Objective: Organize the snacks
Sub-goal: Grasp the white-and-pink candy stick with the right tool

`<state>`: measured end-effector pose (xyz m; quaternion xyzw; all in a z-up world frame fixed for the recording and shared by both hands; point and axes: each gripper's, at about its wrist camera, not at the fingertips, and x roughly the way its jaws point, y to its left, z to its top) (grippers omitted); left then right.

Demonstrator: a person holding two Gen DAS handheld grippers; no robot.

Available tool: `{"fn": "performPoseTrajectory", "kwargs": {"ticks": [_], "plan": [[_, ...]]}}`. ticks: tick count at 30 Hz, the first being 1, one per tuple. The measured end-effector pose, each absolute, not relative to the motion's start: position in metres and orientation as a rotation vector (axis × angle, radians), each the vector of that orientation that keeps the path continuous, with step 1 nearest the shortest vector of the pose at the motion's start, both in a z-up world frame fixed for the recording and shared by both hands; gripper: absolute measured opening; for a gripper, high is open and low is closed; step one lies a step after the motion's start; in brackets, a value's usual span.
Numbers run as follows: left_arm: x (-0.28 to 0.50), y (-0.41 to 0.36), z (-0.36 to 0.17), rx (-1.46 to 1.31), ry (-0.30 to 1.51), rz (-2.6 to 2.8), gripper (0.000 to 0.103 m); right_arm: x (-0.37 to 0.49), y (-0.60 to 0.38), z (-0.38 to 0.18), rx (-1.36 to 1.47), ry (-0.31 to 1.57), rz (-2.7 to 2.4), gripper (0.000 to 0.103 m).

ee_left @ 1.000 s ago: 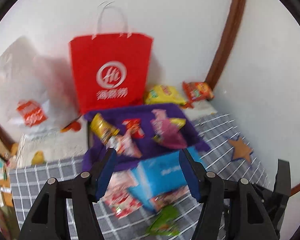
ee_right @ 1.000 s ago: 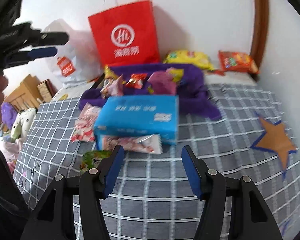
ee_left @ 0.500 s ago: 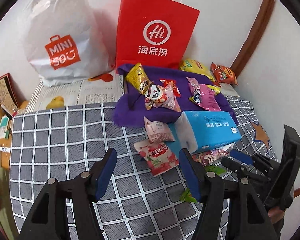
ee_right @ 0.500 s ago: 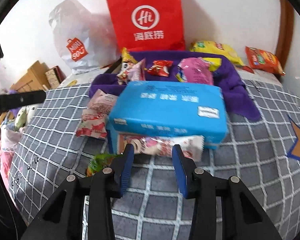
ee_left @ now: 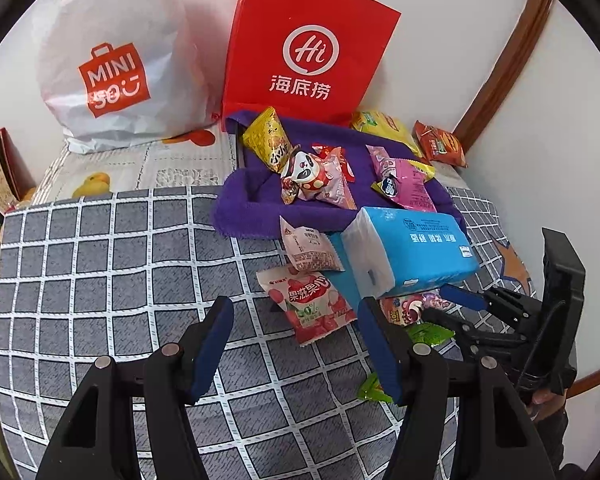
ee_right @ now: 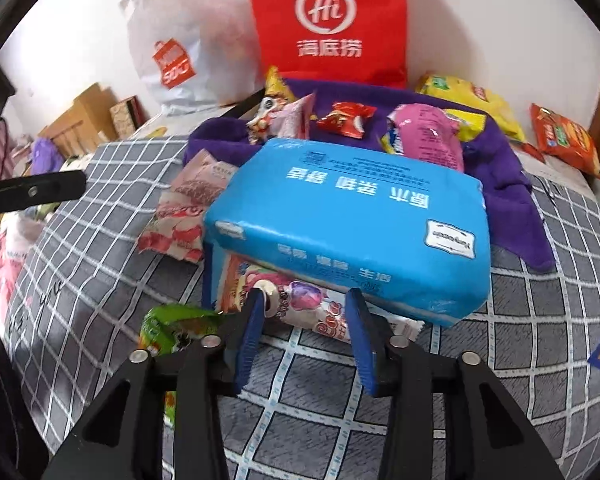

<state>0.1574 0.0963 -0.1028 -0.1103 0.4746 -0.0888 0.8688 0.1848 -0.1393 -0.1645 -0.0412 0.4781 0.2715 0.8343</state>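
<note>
A blue tissue pack (ee_right: 348, 224) lies on the grey checked cover, partly over a pink snack packet (ee_right: 300, 300). My right gripper (ee_right: 304, 300) straddles that packet's front edge with its jaws opening; the pads do not clamp it. A green packet (ee_right: 172, 328) lies just left of it. In the left wrist view my left gripper (ee_left: 296, 320) hangs open and empty above a red strawberry packet (ee_left: 312, 304), with a pale packet (ee_left: 308, 248) behind. The right gripper (ee_left: 448, 306) shows at the right by the tissue pack (ee_left: 412, 252). A purple tray (ee_left: 240, 216) behind holds several snacks.
A red paper bag (ee_left: 308, 52) and a white plastic bag (ee_left: 112, 64) stand against the wall behind the tray. A yellow bag (ee_left: 384, 128) and an orange bag (ee_left: 440, 144) lie in the far right corner. Boxes (ee_right: 88, 116) sit off the bed's left side.
Both grippers came down toward the cover. The right one closed in on the pink packet under the tissue pack, its jaws narrowing, then widening. The left stayed open, now over the strawberry packet.
</note>
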Motion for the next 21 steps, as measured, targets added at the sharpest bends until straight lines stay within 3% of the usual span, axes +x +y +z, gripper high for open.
{"fn": "performPoseTrajectory", "kwargs": {"ticks": [8,11,13,15,17,19,21], "plan": [[0.158,0.097,-0.107,-0.239,0.999,-0.194,0.062,0.189,-0.122,-0.184,-0.267,1.06,0.581,0.058],[0.157,0.097,-0.108,-0.235,1.001,-0.193,0.062,0.193,-0.13,-0.191,-0.207,1.086,0.602,0.058],[0.156,0.098,-0.109,-0.236,1.004,-0.19,0.062,0.193,-0.135,-0.191,-0.189,1.098,0.599,0.047],[0.156,0.098,-0.111,-0.24,1.009,-0.188,0.062,0.19,-0.141,-0.191,-0.176,1.114,0.591,0.029],[0.155,0.097,-0.113,-0.245,1.014,-0.193,0.062,0.186,-0.146,-0.19,-0.133,1.13,0.62,0.027],[0.155,0.093,-0.115,-0.253,1.017,-0.205,0.062,0.184,-0.147,-0.189,-0.125,1.114,0.614,0.028],[0.157,0.087,-0.117,-0.247,1.025,-0.213,0.062,0.182,-0.145,-0.19,-0.113,1.089,0.621,0.042]]}}
